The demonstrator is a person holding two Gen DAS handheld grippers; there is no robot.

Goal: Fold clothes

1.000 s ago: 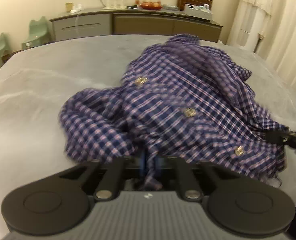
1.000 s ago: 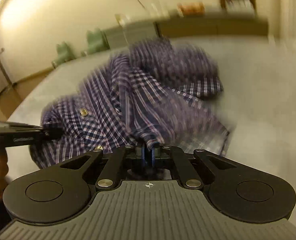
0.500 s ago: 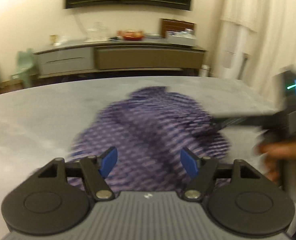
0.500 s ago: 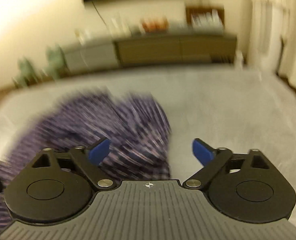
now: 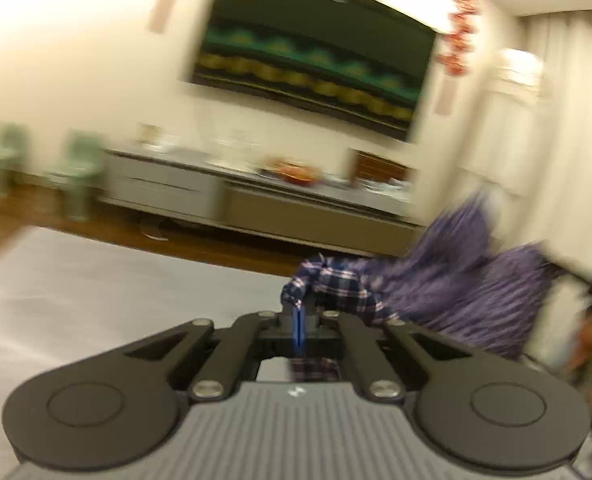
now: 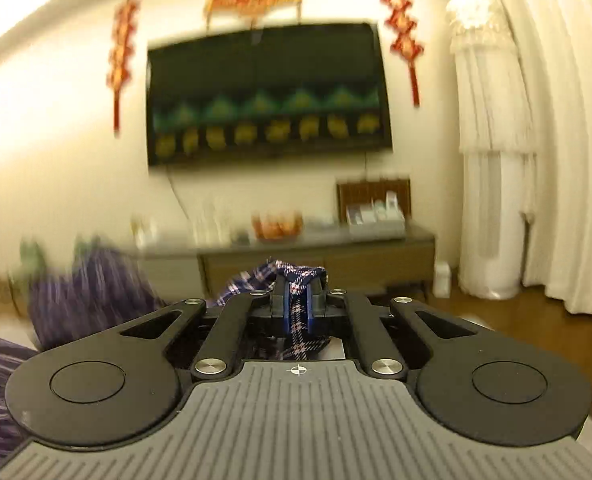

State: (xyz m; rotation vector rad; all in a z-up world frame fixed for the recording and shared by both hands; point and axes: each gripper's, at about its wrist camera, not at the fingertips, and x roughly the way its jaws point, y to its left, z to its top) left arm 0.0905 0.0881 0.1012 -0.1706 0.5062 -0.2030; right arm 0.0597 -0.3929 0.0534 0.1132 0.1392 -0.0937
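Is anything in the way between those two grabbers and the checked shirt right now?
Nothing visible. Both already have it: the left gripper has just closed its jaws on a fold of the plaid shirt, and the right gripper has just closed on another bunch, with cloth between the jaws of each.

Ahead of gripper: cream wall, dark wall-mounted screen, red hanging ornaments either side. Below: long grey-brown sideboard. Right: white curtains, wooden floor.
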